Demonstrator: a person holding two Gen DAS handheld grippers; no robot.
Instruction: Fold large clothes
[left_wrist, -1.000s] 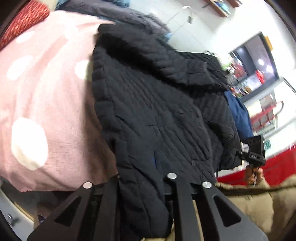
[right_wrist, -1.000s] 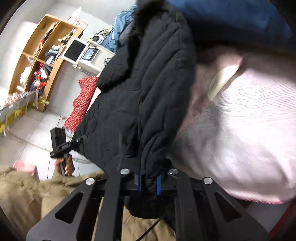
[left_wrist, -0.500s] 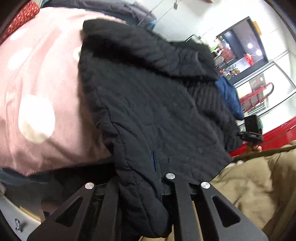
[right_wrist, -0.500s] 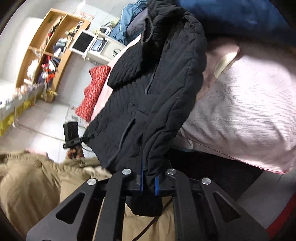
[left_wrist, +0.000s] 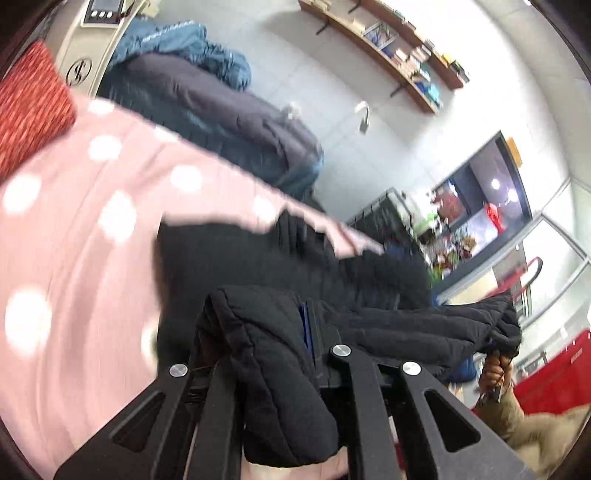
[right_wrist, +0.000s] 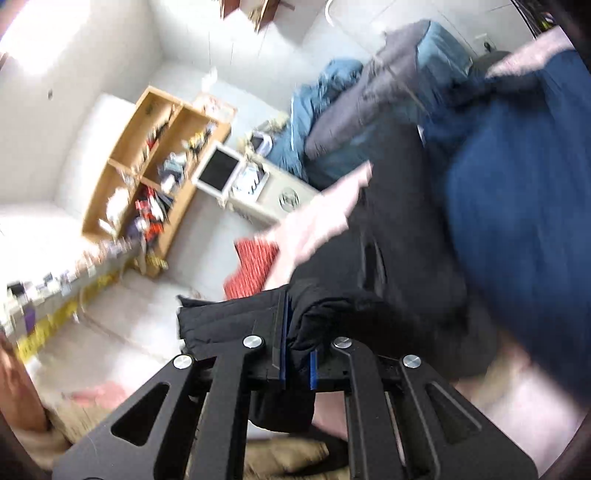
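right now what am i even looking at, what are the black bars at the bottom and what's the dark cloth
The black bars are handheld two-finger grippers; a person holds one in each hand, with a camera on each looking forward along its fingers. One picture is from the left gripper, the other from the right gripper. Both are clamped shut on the edge of a black quilted jacket, which stretches between them. Beneath it lies a pink blanket with white dots, with blue and grey clothes piled beyond.

no legible text, round emblem on cream cabinet too blurred
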